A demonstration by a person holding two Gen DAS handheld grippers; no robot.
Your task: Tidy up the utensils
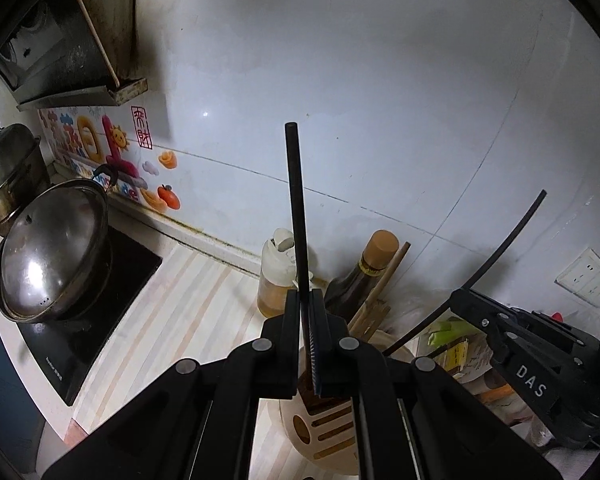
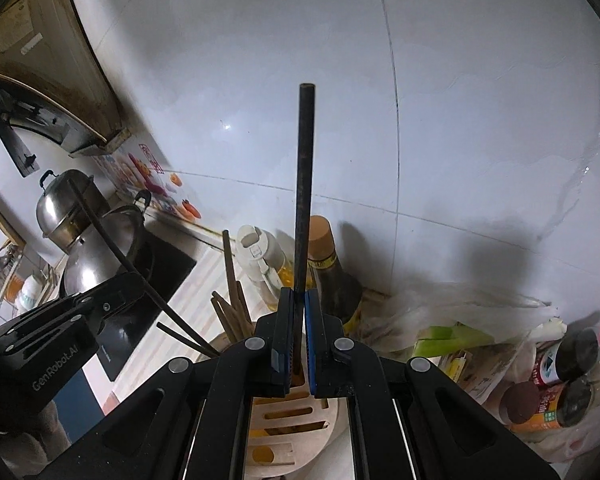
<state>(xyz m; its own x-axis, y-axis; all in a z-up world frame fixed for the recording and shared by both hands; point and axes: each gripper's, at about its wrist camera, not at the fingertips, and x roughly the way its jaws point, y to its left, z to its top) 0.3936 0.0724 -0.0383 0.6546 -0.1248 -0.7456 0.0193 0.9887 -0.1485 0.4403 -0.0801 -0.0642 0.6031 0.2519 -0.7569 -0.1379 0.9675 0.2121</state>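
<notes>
Both my grippers pinch black chopsticks: left gripper [image 1: 305,300], left chopstick [image 1: 296,200]; right gripper [image 2: 298,300], right chopstick [image 2: 305,184]. Shafts run twelve to six; the slotted holder [image 2: 300,420] sits directly beneath at six.

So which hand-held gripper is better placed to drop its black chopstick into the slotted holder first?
Roughly even, slight edge to the right hand-held gripper: its black chopstick runs down to the slotted holder directly beneath. The left hand-held gripper also sits above the holder, shut on its chopstick.
</notes>
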